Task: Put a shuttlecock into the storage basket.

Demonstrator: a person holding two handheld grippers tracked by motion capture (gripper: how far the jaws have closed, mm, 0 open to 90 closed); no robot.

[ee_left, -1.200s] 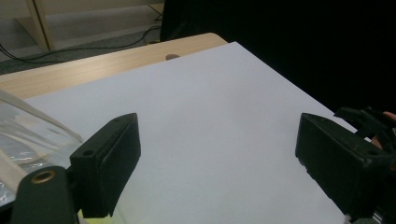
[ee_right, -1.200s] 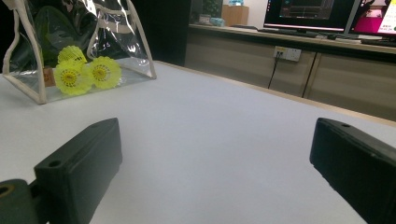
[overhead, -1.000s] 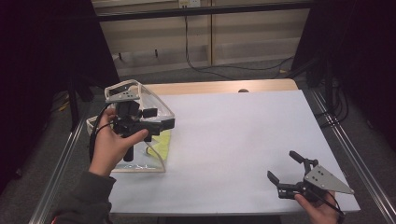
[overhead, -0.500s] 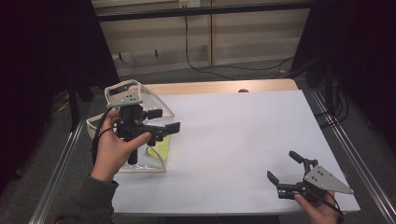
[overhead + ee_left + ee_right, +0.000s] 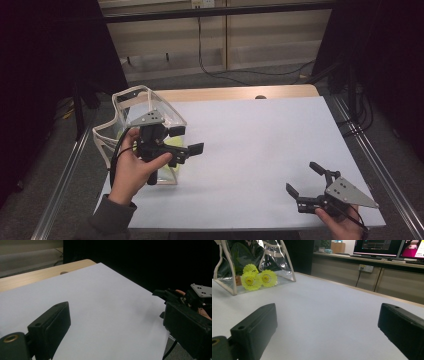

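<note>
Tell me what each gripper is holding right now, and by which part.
Nothing. The left gripper is open above the table beside the clear bag; the right gripper is open, nothing between its jaws.

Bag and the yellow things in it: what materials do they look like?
Bag: likely clear soft plastic, glossy; contents show through and it catches glare. Its cream trim looks like fabric or vinyl. Yellow shuttlecocks: probably moulded plastic, given the uniform bright skirts. Both grippers are open, away from the bag.
</note>
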